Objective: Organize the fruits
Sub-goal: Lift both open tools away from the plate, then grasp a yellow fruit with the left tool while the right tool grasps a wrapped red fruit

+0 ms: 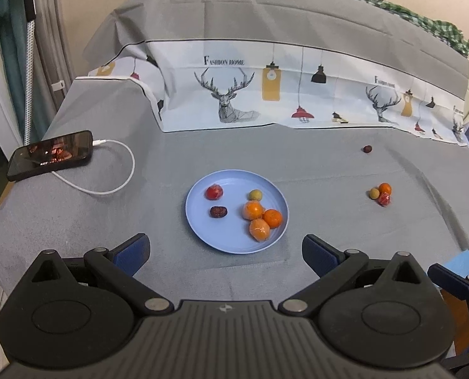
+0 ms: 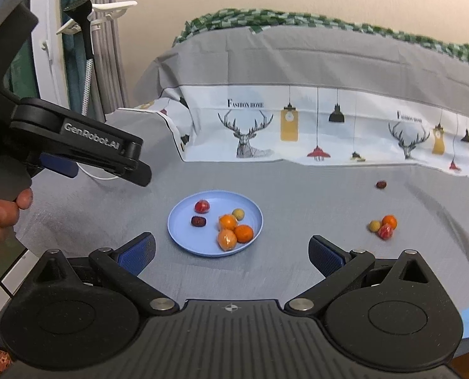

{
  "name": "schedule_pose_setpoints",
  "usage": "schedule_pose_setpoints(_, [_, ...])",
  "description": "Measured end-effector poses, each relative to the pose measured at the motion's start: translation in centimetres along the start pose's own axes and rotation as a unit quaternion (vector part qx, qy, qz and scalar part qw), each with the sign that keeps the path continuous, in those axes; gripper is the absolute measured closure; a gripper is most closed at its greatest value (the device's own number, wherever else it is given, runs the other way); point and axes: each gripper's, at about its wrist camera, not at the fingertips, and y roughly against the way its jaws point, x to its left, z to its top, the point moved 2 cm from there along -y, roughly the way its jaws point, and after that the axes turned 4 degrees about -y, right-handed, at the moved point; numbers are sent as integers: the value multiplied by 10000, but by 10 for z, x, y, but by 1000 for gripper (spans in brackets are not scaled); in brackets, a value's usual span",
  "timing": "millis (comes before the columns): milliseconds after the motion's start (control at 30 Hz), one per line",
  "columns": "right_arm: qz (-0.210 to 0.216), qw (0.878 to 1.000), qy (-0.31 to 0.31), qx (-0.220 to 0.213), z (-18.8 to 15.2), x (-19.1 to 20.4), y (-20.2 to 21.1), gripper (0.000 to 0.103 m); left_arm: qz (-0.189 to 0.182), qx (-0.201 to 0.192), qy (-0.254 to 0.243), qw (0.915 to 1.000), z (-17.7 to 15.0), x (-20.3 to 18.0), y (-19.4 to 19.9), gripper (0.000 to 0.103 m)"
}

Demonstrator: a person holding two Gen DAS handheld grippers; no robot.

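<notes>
A blue plate (image 1: 203, 230) (image 2: 184, 237) sits mid-table and holds three wrapped oranges (image 1: 261, 218) (image 2: 233, 230), a red fruit (image 1: 214, 192) (image 2: 202, 206), a dark date (image 1: 218, 211) (image 2: 198, 221) and a yellow-green fruit (image 1: 255, 194) (image 2: 238, 213). To the right on the cloth lie an orange (image 1: 385, 188) (image 2: 389, 221), a yellow-green fruit (image 1: 374, 193) (image 2: 374, 225) and a red fruit (image 1: 384, 199) (image 2: 386, 231). A dark date (image 1: 367, 148) (image 2: 381, 184) lies farther back. My left gripper (image 1: 225, 254) is open and empty before the plate. My right gripper (image 2: 231, 257) is open and empty.
A phone (image 1: 50, 154) with a white cable (image 1: 121, 170) lies at the table's left. A cloth-covered raised ledge (image 1: 266, 94) runs along the back. The left gripper's body (image 2: 76, 145) shows at the left of the right wrist view. The table edge is near on the right (image 1: 468, 255).
</notes>
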Motion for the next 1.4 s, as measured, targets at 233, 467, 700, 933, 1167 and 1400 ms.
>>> schedule_pose_setpoints(233, [-90,9983,-520,251,3,-31,-29,1,167,125,106,9997,11,4,-16,0])
schedule_pose_setpoints(467, [-1144,9848,-1282,268,4,-114,-70,1,304,404,126,9986,24,0,-50,0])
schedule_pose_setpoints(700, [-2424,9531,-1751,472,-2,-215,-156,1,363,677,55,9970,44,-17,-93,0])
schedule_pose_setpoints(933, [-2942,9270,-2152,883,-14,-285,-260,3,338,936,-68,9950,62,-45,-141,0])
schedule_pose_setpoints(1167, [-2956,9368,-1764,628,-17,-304,-288,69,43,941,-410,9947,83,-106,-196,0])
schedule_pose_setpoints(1400, [-3824,8855,-2615,362,-37,-368,-254,69,-727,414,-1360,9872,95,-221,-268,0])
